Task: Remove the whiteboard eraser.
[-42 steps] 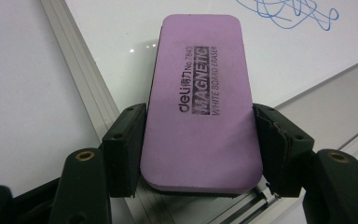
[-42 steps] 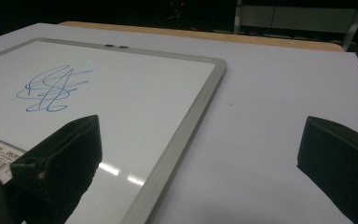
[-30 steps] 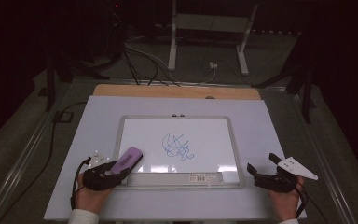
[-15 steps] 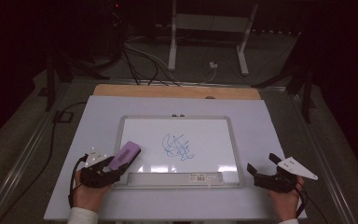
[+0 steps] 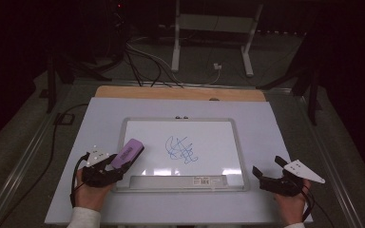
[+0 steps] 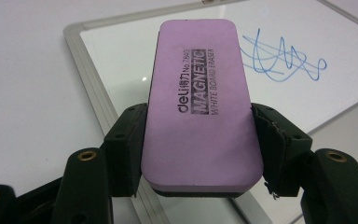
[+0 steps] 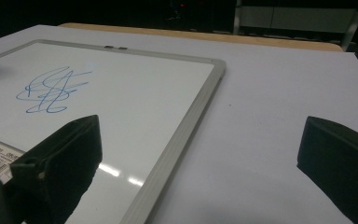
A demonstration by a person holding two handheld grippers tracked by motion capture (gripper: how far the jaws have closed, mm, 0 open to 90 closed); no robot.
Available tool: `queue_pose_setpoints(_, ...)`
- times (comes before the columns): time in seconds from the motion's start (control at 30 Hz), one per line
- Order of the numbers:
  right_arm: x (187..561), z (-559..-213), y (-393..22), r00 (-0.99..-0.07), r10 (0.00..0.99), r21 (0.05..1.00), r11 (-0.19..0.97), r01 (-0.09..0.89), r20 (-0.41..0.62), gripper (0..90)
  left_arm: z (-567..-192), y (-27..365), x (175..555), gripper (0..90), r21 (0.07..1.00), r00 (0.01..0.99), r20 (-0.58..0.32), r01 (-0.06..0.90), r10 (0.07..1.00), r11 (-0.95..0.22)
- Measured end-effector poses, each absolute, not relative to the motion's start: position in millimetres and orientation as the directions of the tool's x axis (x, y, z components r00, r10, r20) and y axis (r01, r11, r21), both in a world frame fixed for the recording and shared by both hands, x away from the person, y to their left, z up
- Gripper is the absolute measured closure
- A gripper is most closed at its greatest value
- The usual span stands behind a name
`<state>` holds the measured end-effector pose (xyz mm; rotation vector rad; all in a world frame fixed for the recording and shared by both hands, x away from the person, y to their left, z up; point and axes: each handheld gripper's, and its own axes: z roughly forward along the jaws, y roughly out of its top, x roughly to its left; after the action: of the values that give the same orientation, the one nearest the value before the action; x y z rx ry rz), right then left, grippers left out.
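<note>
Purple foam, printed "deli magnetic white board eraser": that is the eraser (image 6: 200, 107) we see clamped in the left gripper (image 5: 105, 167). In the left gripper view both black jaws press against its long sides at the near half, and the far half juts out past the jaw tips over the whiteboard (image 6: 121, 60). Its printed face is turned up toward the camera, with a dark underside just showing at the near edge.

From the high view we place the eraser (image 5: 127, 153) over the board's near-left corner, tilted, its far end pointing toward the blue scribble (image 5: 180, 149) but well short of it. We cannot tell whether it touches the board surface. The scribble (image 6: 282, 58) lies near the middle of the board, up and to the right of the eraser in the left gripper view.

We note the right gripper (image 5: 268, 176) resting off the board's near-right corner, on the pale sheet (image 5: 275, 128) that covers the table. Its jaws stand wide apart with nothing between them; in the right gripper view bare sheet and the whiteboard's metal frame (image 7: 186, 135) show in the gap. The scribble (image 7: 51, 91) sits far to the left there.
</note>
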<state>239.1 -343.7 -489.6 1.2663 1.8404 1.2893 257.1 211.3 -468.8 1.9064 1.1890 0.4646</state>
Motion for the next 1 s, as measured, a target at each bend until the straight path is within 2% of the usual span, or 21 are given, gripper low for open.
queue_pose_setpoints(1.0,239.3,-489.7,-343.6,-0.401,0.913,0.92,0.095,0.38,0.071,0.0,-458.8,185.7,287.0,41.6,0.828,0.519,-0.096,0.515,0.85,-0.221)
